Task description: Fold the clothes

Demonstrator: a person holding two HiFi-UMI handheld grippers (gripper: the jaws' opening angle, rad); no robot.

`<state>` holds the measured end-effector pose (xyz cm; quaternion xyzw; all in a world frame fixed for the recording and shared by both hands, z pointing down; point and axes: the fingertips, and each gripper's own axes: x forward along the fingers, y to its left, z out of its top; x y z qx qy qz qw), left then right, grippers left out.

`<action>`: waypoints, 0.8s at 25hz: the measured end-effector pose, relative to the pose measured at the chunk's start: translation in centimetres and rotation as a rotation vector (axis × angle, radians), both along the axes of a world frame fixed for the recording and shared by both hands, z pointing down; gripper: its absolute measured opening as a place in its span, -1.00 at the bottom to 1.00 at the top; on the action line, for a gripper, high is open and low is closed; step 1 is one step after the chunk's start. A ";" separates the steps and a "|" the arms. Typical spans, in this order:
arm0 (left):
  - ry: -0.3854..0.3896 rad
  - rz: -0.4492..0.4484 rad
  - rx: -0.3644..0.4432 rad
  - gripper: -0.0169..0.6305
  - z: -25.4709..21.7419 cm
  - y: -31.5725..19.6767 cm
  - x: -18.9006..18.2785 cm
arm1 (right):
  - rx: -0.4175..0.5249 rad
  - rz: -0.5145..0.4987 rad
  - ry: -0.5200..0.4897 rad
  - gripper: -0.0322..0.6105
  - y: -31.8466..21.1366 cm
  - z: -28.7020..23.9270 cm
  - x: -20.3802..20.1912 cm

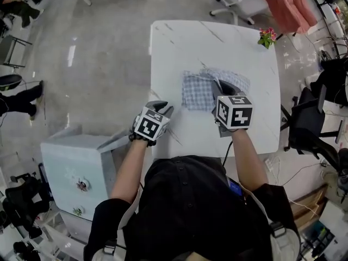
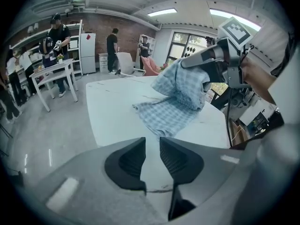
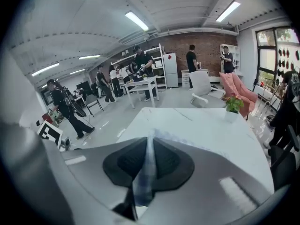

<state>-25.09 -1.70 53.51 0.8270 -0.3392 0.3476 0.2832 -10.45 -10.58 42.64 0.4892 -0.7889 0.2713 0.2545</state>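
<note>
Clamped shut with the right gripper on a thin fold of the blue checked cloth, at centre right of the head view. Lying partly bunched and lifted under that gripper, partly flat on the white table. Holding nothing with the left gripper, low in the centre of its own view. Standing there with jaws a little apart, only bare tabletop in the gap, well short of the cloth.

Possible trouble from here:
- Pinching only one thin layer, so likely slipping out under a quick pull.
- Dragging the whole cloth across the smooth top instead of folding it, with no second hold to pin the far part.
- Folding crooked, because of the bunched, uneven lie.

Better to take a second corner with the left gripper before pulling.

For room: plenty of bare table toward the top and left of the head view. Little space toward the bottom, close to the table edge and the person's body. To avoid at the upper right corner: a small potted plant. Beyond the edges, a pale cabinet at lower left and a dark chair at right.
</note>
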 end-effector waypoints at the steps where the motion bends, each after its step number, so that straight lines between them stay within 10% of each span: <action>1: 0.001 -0.001 -0.003 -0.63 -0.2 0.1 -0.6 | -0.007 -0.002 -0.005 -0.78 -0.2 0.3 -1.1; 12: 0.003 -0.010 -0.035 -0.63 0.3 2.3 -6.0 | -0.078 0.153 -0.155 -0.77 1.5 8.0 -9.0; 20: 0.008 -0.010 -0.056 -0.63 1.0 1.8 -6.9 | -0.101 -0.048 0.042 -0.61 3.9 12.2 -11.8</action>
